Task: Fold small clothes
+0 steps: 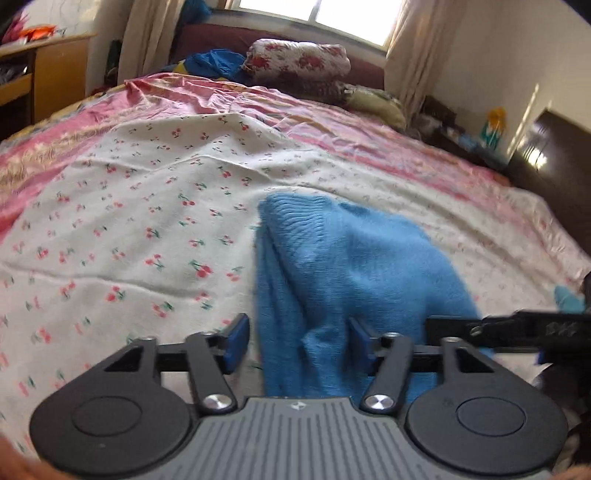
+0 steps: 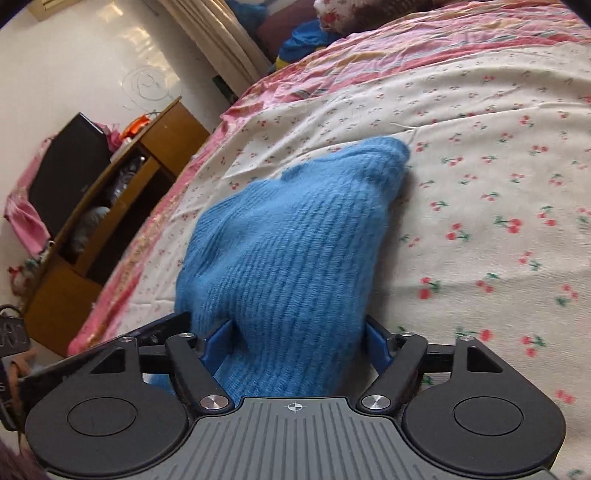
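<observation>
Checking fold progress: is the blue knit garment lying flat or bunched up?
Bunched up: the blue knit garment rises in a rumpled hump on the bed sheet, not flat.

One blue knitted garment (image 1: 354, 266) is seen on one bed sheet (image 1: 129, 206) printed with cherries. Two grippers are counted: the left gripper (image 1: 297, 341) and the right gripper (image 2: 295, 341), each fitted with two blue pads. One rolled floral quilt (image 1: 299, 59), one window (image 1: 314, 11) and one wooden desk (image 2: 110, 206) are also seen. One black box (image 2: 66, 166) is counted on that desk.
</observation>
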### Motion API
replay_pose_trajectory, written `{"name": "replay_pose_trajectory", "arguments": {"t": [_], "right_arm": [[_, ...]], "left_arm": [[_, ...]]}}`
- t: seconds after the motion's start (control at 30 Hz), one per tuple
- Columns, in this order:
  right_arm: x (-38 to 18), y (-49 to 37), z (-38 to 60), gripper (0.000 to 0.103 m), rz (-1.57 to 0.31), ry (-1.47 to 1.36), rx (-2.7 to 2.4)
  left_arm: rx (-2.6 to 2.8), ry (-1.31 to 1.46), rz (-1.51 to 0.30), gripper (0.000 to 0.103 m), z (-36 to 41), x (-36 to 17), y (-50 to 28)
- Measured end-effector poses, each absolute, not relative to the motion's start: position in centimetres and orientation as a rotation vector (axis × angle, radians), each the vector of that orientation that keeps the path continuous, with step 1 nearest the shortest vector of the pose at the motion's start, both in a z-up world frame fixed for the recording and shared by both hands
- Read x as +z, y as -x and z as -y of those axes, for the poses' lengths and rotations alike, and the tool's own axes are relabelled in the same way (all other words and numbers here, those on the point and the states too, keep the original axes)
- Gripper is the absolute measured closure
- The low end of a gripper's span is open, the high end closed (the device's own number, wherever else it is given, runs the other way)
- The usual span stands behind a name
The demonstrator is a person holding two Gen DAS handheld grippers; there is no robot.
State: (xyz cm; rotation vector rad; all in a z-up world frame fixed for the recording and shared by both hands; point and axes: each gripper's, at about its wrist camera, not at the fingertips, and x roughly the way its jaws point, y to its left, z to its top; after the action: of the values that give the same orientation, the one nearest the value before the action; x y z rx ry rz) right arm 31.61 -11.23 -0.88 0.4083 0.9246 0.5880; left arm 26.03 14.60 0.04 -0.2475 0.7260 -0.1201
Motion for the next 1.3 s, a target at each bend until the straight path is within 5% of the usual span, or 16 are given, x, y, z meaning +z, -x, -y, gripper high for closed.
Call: {"name": "replay_pose_trajectory", "arguments": {"t": [0.17,0.23,0.3,0.37,0.47,0.67,0.83,1.2,1.3], "right_arm": [[-1.4,-32.5,10.8,0.022,-0.93,-0.462,0.607],[-1.6,-32.8,10.5,0.023,-0.927,-0.48,0.602],[-1.5,-32.9,10.3,0.028,-0.93,-0.477,0.592],[-1.3,-32.7,10.8,0.049,-0.946,-0.487,0.599],[-0.7,-32.2,12.1,0.061,-0.963,-0.521,0.616],[2.5,-28.3,15.4,0.063,-0.949,-0.468,0.606],[0.9,-25.5,17.4,0.05,-1.015,-0.3,0.452],[4.7,-15.5,12.3,0.05,-0.696,0.076,0.642],[3.5,-14.0,8.9,0.056,-0.666,0.23,0.719]], "left_arm": [[-0.175,0.261,-0.748,0.028,-15.4,-0.4,-26.9],[-0.211,0.266,-0.741,0.036,-15.0,-0.3,-26.8],[-0.239,0.304,-0.75,0.041,-14.7,-0.5,-26.8],[-0.244,0.312,-0.753,0.046,-14.4,-0.6,-26.5],[-0.29,0.38,-0.764,0.054,-14.0,-0.2,-25.7],[-0.417,0.394,-0.763,0.057,-10.4,1.1,-21.4],[-0.34,0.326,-0.841,0.055,-8.6,-1.2,-20.0],[-0.268,0.289,-0.769,0.055,-10.0,2.9,-19.3],[-0.266,0.269,-0.759,0.055,-9.6,3.5,-20.6]]}}
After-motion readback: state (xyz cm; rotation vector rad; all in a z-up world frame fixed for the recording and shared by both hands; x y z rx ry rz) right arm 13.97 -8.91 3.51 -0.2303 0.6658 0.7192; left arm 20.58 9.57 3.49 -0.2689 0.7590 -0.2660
